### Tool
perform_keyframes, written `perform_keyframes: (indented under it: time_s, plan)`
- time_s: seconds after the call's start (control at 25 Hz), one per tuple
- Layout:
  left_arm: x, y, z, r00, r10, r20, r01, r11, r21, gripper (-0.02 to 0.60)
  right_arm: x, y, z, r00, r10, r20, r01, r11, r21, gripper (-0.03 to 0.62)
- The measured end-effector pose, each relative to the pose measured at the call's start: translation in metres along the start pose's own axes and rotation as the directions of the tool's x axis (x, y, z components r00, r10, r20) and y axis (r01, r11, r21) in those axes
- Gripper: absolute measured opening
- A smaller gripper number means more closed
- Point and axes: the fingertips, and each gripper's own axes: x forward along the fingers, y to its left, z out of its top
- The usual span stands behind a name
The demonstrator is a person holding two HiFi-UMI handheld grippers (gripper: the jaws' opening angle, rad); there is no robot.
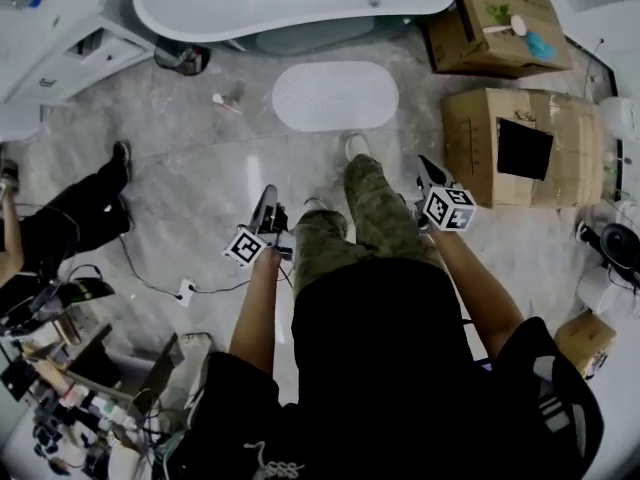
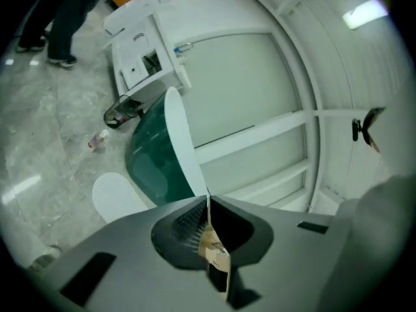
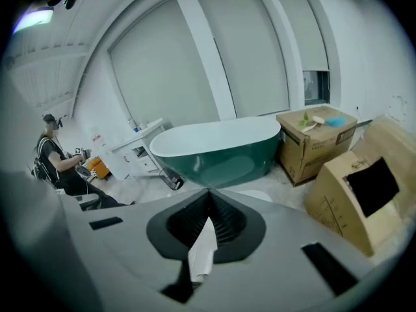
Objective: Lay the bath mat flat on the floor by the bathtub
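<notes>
The white oval bath mat [image 1: 335, 96] lies flat on the grey marble floor, just in front of the white-rimmed green bathtub [image 1: 290, 3]. Both grippers hang well short of it, beside the person's thighs. My left gripper [image 1: 268, 203] is shut with nothing held, and its view shows the mat [image 2: 114, 197] and the tub [image 2: 156, 155] ahead of the closed jaws [image 2: 208, 203]. My right gripper [image 1: 428, 171] is also shut and empty. Its view looks over the closed jaws [image 3: 208, 194] at the tub [image 3: 218, 151], with a sliver of mat [image 3: 257, 195] behind them.
Two cardboard boxes [image 1: 520, 148] [image 1: 495, 23] stand right of the mat. A white cabinet [image 1: 70, 48], a dark basket [image 1: 182, 58] and a small bottle [image 1: 225, 100] are at its left. A seated person [image 1: 60, 218], a floor cable [image 1: 185, 290] and clutter fill the left side.
</notes>
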Motion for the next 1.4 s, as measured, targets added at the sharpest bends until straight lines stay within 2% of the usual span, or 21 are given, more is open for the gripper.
perform_keyframes:
  time_s: [0.12,0.2,0.28,0.36,0.52,0.6,0.64,0.76,0.8,0.84,0.96,1.12,1.4]
  plan:
    - [-0.012,-0.07,-0.007,0.998,-0.006,-0.07,0.017,0.988,0.152,0.032,-0.051,0.017,0.03,1.0,0.01,0.025,-0.008,0.999,-0.053,0.023]
    - [-0.017,-0.116,-0.012,0.995,-0.009,-0.102,0.037,0.962,0.27,0.032,-0.077,0.028,0.047,0.999,0.03,0.033,-0.027,0.996,-0.082,0.023]
    - [-0.016,-0.165,-0.018,0.993,-0.049,-0.11,0.086,0.927,0.364,0.032,-0.097,0.036,0.069,0.997,0.051,0.056,-0.044,0.993,-0.111,0.023]
    - [-0.012,-0.204,-0.026,0.992,-0.089,-0.093,0.12,0.899,0.421,0.032,-0.114,0.037,0.096,0.994,0.062,0.09,-0.049,0.989,-0.143,0.023]
    - [-0.008,-0.25,-0.047,0.994,-0.094,-0.055,0.109,0.846,0.522,0.032,-0.143,0.029,0.13,0.985,0.08,0.149,-0.047,0.976,-0.212,0.023]
    - [0.004,-0.273,-0.063,0.996,-0.077,-0.035,0.083,0.796,0.6,0.032,-0.159,0.02,0.147,0.978,0.108,0.18,-0.059,0.964,-0.26,0.023]
    - [0.013,-0.287,-0.076,0.997,-0.067,-0.026,0.068,0.758,0.648,0.032,-0.169,0.009,0.157,0.973,0.12,0.198,-0.062,0.958,-0.28,0.023]
    - [0.037,-0.329,-0.121,0.998,-0.055,-0.011,0.043,0.625,0.78,0.032,-0.198,-0.027,0.182,0.952,0.151,0.265,-0.068,0.953,-0.296,0.023]
    - [0.042,-0.34,-0.132,0.998,-0.055,-0.008,0.039,0.593,0.804,0.032,-0.205,-0.037,0.188,0.945,0.159,0.286,-0.072,0.954,-0.292,0.023]
    - [0.046,-0.348,-0.139,0.998,-0.055,-0.003,0.034,0.574,0.818,0.032,-0.211,-0.043,0.193,0.939,0.166,0.301,-0.077,0.955,-0.287,0.023]
    - [0.057,-0.364,-0.149,0.998,-0.06,0.023,0.014,0.556,0.831,0.032,-0.22,-0.049,0.205,0.929,0.198,0.314,-0.095,0.945,-0.314,0.023]
    - [0.067,-0.373,-0.159,0.998,-0.061,0.03,0.006,0.52,0.854,0.032,-0.226,-0.053,0.21,0.919,0.22,0.326,-0.091,0.926,-0.368,0.023]
    - [0.078,-0.383,-0.163,0.997,-0.061,0.055,-0.016,0.516,0.856,0.032,-0.236,-0.066,0.225,0.905,0.215,0.366,-0.059,0.918,-0.393,0.023]
